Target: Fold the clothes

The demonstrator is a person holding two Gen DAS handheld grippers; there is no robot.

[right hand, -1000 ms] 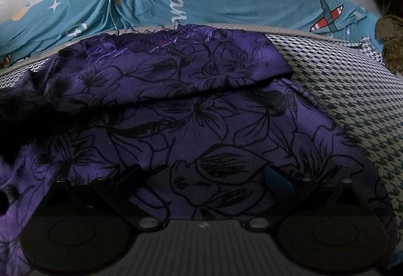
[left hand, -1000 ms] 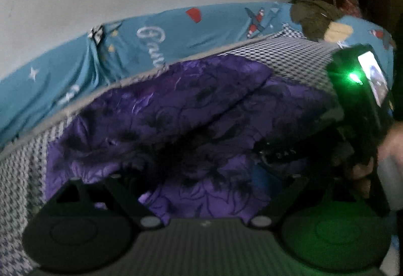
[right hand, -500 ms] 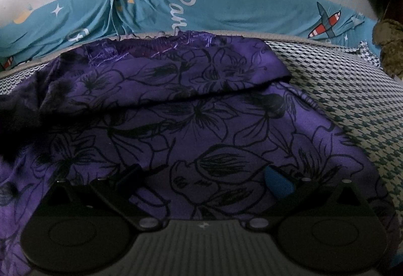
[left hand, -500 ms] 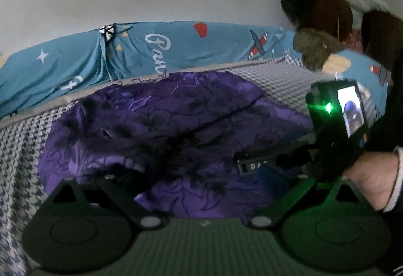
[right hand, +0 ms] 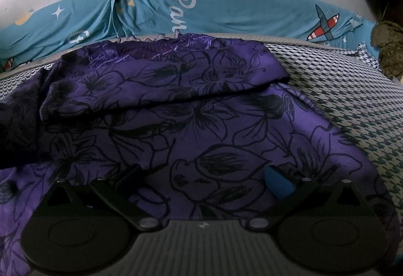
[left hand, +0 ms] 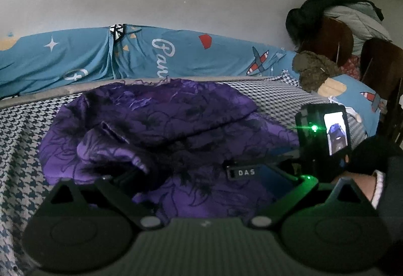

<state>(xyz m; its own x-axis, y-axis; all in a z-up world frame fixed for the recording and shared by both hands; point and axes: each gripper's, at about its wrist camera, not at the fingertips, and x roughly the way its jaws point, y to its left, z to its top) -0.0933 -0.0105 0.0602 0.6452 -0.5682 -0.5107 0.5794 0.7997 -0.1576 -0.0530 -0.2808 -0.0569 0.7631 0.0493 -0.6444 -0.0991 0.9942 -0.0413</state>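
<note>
A purple garment with black flower outlines (right hand: 201,129) lies on the bed, its top part folded over toward me and a crumpled flap (left hand: 110,147) at its left side. My left gripper (left hand: 199,172) hovers over the near left part; its jaws are opening and no cloth is pinched between them. My right gripper (right hand: 201,172) stands open low over the garment's middle, with fabric beneath the gap but not gripped. In the left wrist view the right gripper (left hand: 262,166) reaches in from the right, held by a hand (left hand: 362,182).
A houndstooth sheet (right hand: 347,99) covers the bed. A blue printed cloth (left hand: 176,56) runs along the white wall behind it. At the far right, a wooden chair (left hand: 327,41) is piled with dark and grey clothes, with an olive bundle (left hand: 312,69) below it.
The left wrist view has rolled to level and drawn back a little from the garment, whose left flap now lies loose on the bed. The right gripper has stayed where it was.
</note>
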